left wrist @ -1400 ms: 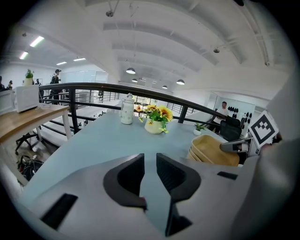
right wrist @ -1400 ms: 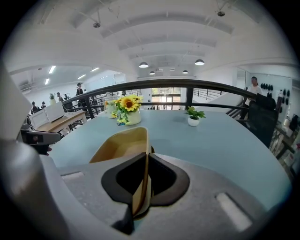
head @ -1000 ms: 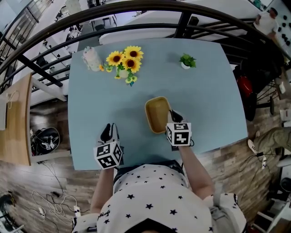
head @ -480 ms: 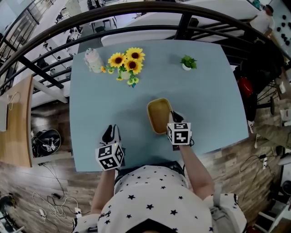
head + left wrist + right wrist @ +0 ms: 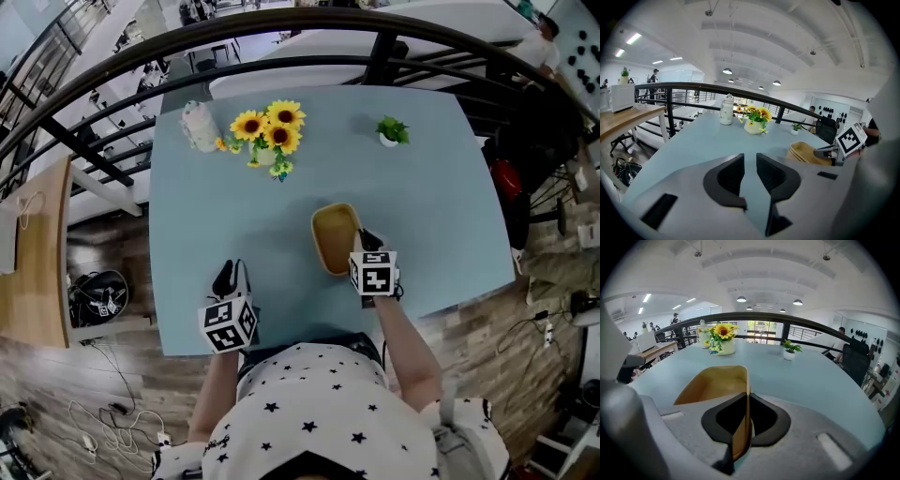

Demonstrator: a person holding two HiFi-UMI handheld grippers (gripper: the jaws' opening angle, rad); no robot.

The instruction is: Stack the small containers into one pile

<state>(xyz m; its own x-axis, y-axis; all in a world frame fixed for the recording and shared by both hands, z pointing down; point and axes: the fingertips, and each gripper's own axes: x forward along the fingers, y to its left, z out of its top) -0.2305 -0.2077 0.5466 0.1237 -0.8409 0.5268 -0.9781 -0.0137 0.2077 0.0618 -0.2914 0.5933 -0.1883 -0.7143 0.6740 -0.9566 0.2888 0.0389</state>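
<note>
My right gripper clamps the right wall of the tan containers, steadying the pile, while my left gripper hangs near left, jaws apart and empty.

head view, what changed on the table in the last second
Nothing visibly changed. The right gripper stays shut on the rim of the yellow container, the left gripper stays open and empty, and the sunflowers keep their place.
</note>
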